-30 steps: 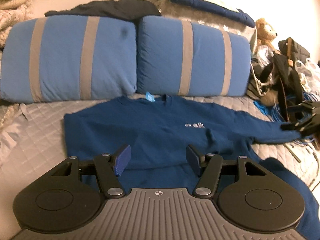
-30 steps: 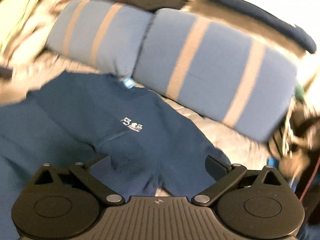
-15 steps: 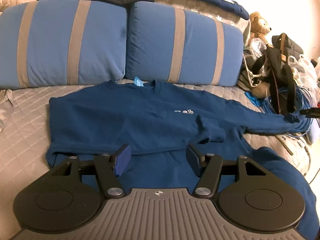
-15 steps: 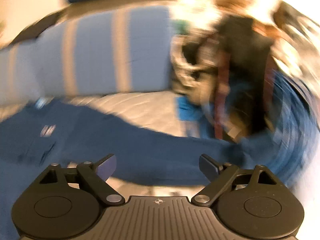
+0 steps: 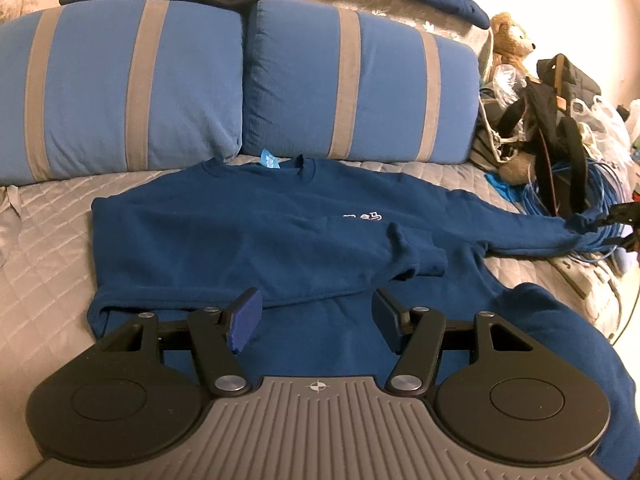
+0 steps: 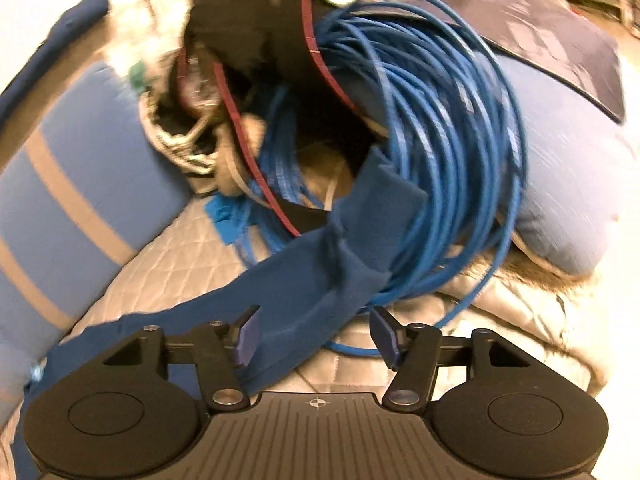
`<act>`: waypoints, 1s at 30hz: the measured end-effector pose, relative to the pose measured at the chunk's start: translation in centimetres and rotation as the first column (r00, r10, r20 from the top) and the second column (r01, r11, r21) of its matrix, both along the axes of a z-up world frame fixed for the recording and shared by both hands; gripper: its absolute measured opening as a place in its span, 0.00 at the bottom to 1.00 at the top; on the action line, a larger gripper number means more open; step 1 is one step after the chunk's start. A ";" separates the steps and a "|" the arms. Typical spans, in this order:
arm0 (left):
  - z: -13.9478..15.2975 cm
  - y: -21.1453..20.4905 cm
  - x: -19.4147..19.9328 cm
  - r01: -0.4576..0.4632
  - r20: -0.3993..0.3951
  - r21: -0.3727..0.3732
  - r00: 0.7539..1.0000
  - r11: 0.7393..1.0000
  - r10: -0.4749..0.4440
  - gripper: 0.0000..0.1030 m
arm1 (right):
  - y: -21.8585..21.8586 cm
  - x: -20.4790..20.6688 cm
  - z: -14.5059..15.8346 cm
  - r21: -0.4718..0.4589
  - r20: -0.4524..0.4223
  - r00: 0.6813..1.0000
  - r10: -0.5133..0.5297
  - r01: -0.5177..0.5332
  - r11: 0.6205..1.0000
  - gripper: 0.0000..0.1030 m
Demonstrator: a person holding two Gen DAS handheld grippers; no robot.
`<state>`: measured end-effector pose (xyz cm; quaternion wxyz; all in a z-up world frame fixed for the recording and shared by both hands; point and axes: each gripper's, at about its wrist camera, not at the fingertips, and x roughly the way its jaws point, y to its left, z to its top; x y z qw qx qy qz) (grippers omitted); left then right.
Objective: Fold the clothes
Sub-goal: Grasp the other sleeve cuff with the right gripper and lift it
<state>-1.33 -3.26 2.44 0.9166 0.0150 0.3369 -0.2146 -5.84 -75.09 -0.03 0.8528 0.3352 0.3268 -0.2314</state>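
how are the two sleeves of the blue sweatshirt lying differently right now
The left-side sleeve is folded across the chest of the sweatshirt; the right-side sleeve stretches straight out. The folded sleeve's cuff lies on the sweatshirt; the outstretched sleeve's cuff rests on a coil of blue cable. Only the outstretched sleeve passes between the right claw's jaws, which have just been closing. Both are the same dark blue.
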 end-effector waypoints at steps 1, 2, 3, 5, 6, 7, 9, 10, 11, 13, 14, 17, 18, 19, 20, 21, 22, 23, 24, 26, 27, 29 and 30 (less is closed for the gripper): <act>0.0 0.0 0.1 -0.001 -0.001 0.000 1.000 1.000 0.001 0.58 | -0.3 0.1 -0.3 0.010 0.000 1.000 -0.021 0.021 1.000 0.57; 0.0 0.0 0.1 0.000 -0.004 -0.001 1.000 1.000 0.000 0.58 | -0.5 0.2 -0.5 0.019 -0.001 0.999 -0.039 0.039 0.999 0.56; 0.0 0.0 0.1 0.000 -0.006 -0.001 1.000 1.000 0.000 0.58 | -0.8 0.3 -0.8 0.026 -0.001 0.998 -0.057 0.057 0.998 0.53; -0.1 0.1 0.2 -0.001 -0.013 -0.004 1.000 1.000 0.001 0.58 | -1.3 0.7 -1.4 0.031 -0.001 0.997 -0.081 0.081 0.996 0.48; -0.1 0.1 0.3 -0.003 -0.016 -0.006 1.000 1.000 0.003 0.58 | -1.6 0.9 -1.7 0.034 -0.003 0.995 -0.095 0.095 0.995 0.44; -0.1 0.2 0.3 -0.004 -0.018 -0.008 1.000 1.000 0.003 0.58 | -1.8 1.0 -2.0 0.045 -0.001 0.994 -0.106 0.106 0.993 0.36; -0.1 0.3 0.3 -0.004 -0.022 -0.015 1.000 1.000 0.004 0.58 | -2.3 1.0 -2.5 0.073 0.008 0.992 -0.125 0.124 0.990 0.22; -0.1 0.4 0.3 -0.005 -0.024 -0.019 1.000 1.000 0.004 0.58 | -2.4 1.0 -2.6 0.081 0.017 0.992 -0.128 0.126 0.989 0.15; -0.2 0.4 0.3 -0.006 -0.025 -0.024 1.000 1.000 0.005 0.58 | -2.5 0.9 -2.5 0.085 0.028 0.991 -0.129 0.126 0.988 0.12; -0.3 0.6 0.4 -0.006 -0.031 -0.034 1.000 0.999 0.005 0.58 | -2.3 0.7 -2.2 0.081 0.056 0.991 -0.121 0.116 0.990 0.10; -0.3 0.6 0.5 -0.005 -0.037 -0.040 0.999 0.999 0.003 0.58 | -1.9 0.7 -1.7 0.056 0.072 0.992 -0.103 0.099 0.994 0.09; -0.4 0.7 0.7 -0.001 -0.055 -0.053 0.998 0.999 -0.002 0.58 | -0.5 0.7 -0.2 -0.021 0.125 0.992 -0.030 0.033 0.999 0.09; -0.5 0.7 0.8 -0.002 -0.057 -0.055 0.998 0.998 -0.001 0.58 | 0.0 0.9 0.3 -0.036 0.146 0.989 -0.003 0.009 0.999 0.09; -0.4 0.8 0.8 -0.002 -0.058 -0.057 0.998 0.998 -0.001 0.58 | 0.5 1.0 0.9 -0.047 0.166 0.986 0.024 -0.016 0.999 0.08; -0.5 0.7 0.8 -0.002 -0.058 -0.058 0.998 0.998 -0.001 0.58 | 1.1 1.2 1.4 -0.059 0.183 0.982 0.051 -0.041 0.997 0.08; -0.5 0.7 0.8 -0.003 -0.058 -0.058 0.998 0.998 -0.001 0.58 | 1.9 1.4 2.0 -0.074 0.198 0.977 0.083 -0.069 0.995 0.08; -0.5 0.7 0.8 -0.003 -0.057 -0.056 0.998 0.998 0.000 0.58 | 2.5 1.8 2.6 -0.088 0.209 0.972 0.111 -0.094 0.992 0.08; -0.5 0.7 0.8 -0.003 -0.056 -0.055 0.998 0.998 0.000 0.58 | 3.2 2.2 3.1 -0.098 0.222 0.965 0.141 -0.122 0.988 0.08; -0.5 0.7 0.8 -0.003 -0.056 -0.055 0.998 0.998 0.000 0.58 | 4.0 2.6 3.6 -0.107 0.234 0.957 0.173 -0.151 0.983 0.08; -0.5 0.7 0.8 -0.004 -0.057 -0.055 0.998 0.998 0.001 0.58 | 5.5 3.5 4.4 -0.118 0.255 0.939 0.229 -0.205 0.972 0.08; -0.5 0.7 0.8 -0.006 -0.058 -0.055 0.998 0.998 0.002 0.58 | 6.4 3.9 4.7 -0.122 0.265 0.929 0.260 -0.235 0.964 0.08; -0.5 0.8 0.8 -0.009 -0.059 -0.055 0.998 0.998 0.005 0.58 | 8.1 4.7 5.3 -0.129 0.282 0.905 0.319 -0.293 0.947 0.08; -0.5 0.8 0.8 -0.011 -0.059 -0.056 0.998 0.998 0.008 0.58 | 9.0 5.1 5.6 -0.129 0.289 0.893 0.345 -0.321 0.938 0.08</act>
